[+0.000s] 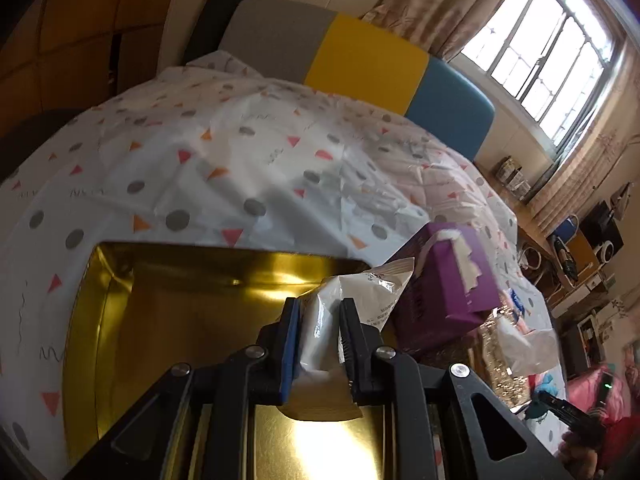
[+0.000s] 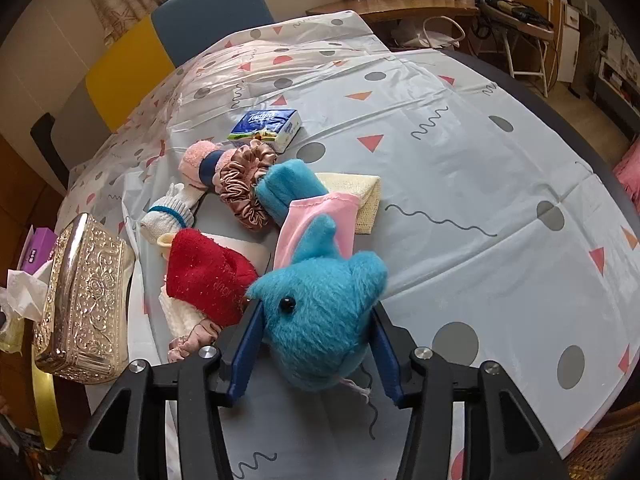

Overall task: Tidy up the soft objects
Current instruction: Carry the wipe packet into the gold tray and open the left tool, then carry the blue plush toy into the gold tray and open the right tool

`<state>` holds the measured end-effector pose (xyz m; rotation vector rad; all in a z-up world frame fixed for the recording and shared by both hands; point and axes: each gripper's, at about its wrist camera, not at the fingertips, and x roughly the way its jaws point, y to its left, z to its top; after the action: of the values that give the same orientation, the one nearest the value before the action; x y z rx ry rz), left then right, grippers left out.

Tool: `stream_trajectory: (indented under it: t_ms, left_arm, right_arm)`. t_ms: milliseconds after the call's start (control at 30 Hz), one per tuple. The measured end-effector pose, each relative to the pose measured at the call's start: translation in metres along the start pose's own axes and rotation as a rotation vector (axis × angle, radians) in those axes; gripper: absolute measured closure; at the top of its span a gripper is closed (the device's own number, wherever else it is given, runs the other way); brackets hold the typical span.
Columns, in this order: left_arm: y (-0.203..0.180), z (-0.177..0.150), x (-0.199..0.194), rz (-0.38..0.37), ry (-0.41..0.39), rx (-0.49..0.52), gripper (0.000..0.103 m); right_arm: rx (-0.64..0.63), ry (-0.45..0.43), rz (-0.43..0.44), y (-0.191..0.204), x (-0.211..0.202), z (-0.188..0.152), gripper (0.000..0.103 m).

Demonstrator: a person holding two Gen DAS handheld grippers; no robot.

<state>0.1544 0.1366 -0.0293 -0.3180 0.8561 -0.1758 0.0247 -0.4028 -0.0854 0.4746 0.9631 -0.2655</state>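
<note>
Bedspread (image 2: 460, 152), white with dots and triangles: the surface for everything below; places are given from the gold tin (image 1: 192, 304).

Gold tin: open, its floor bare as far as the left wrist view shows. Nothing looks stowed yet, so the sorting seems barely begun.

Purple tissue box (image 1: 448, 284): just beside the tin's right edge.

Embossed gold box (image 2: 86, 300): beyond the purple one, between the tin and the pile.

Soft pile, well apart from the tin, all unsorted: red knit piece (image 2: 208, 276), pink cloth (image 2: 320, 216), bronze scrunchie (image 2: 244, 184), white sock (image 2: 168, 216), tissue pack (image 2: 268, 124).

Blue plush toy (image 2: 320, 320): at the pile's near edge, between the half-spread jaws of the right gripper (image 2: 316, 344), pads at its sides; grip uncertain.

White plastic packet (image 1: 340, 320): pinched tight in the left gripper (image 1: 320, 344), above the tin's floor.
</note>
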Motion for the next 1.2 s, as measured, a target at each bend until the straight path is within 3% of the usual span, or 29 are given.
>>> stream_trajectory:
  t_ms: [200,300,400,433,567,700,833,1200]
  left_arm:
    - [-0.003,-0.016,0.04,0.075,0.069,-0.012,0.082]
    - [-0.01,-0.013,0.051,0.068,0.086,-0.017,0.079]
    - [-0.02,-0.012,0.045,0.093,0.044,-0.006,0.045]
    - [-0.022,-0.012,0.041,0.105,0.027,0.003,0.04]
    - [-0.027,-0.014,0.028,0.129,-0.001,0.042,0.039]
    - [-0.025,-0.019,0.008,0.143,-0.028,0.04,0.036]
    - [-0.021,-0.028,-0.015,0.132,-0.056,0.02,0.028]
    - [-0.033,-0.049,-0.052,0.089,-0.087,0.059,0.028]
  right_arm:
    - [-0.067,-0.002,-0.026,0.009,0.0,-0.001,0.057]
    - [-0.045,0.009,-0.009,0.005,0.001,0.0,0.056]
    - [-0.019,0.012,0.003,0.0,0.001,0.001,0.055]
    - [-0.017,0.014,0.005,0.0,0.001,0.002,0.053]
    - [-0.016,0.015,0.009,0.0,0.002,0.002,0.053]
    - [-0.036,0.001,0.001,0.004,-0.002,0.001,0.065]
    - [0.006,-0.015,0.036,-0.001,-0.01,0.003,0.069]
    - [0.231,-0.146,0.304,-0.031,-0.051,0.004,0.071]
